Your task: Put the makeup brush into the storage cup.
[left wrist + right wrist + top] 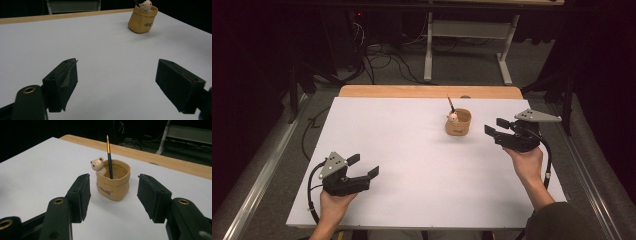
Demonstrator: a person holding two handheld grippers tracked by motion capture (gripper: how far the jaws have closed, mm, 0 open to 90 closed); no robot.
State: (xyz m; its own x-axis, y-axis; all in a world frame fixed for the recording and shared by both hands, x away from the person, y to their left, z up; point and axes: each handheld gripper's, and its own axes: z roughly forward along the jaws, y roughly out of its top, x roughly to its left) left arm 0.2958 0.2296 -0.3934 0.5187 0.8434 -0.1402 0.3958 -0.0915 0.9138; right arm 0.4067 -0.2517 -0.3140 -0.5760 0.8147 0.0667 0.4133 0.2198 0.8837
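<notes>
The room is dim, and the surroundings fall away into near black beyond the white counter, which takes most of the light from above. Shadows are soft and short; the tan holder casts a faint one at its base. No glare shows. All three pictures are grainy and slightly soft, and the near claw parts in both gripper views blur.

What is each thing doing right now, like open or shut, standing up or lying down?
Left tool: open, nothing between its jaws, held above the white table.
Right tool: open, pointing at the holder, apart from it.
Bear holder: upright on the table, mouth open at the top.
Pencil: standing in the holder, leaning a little.
</notes>
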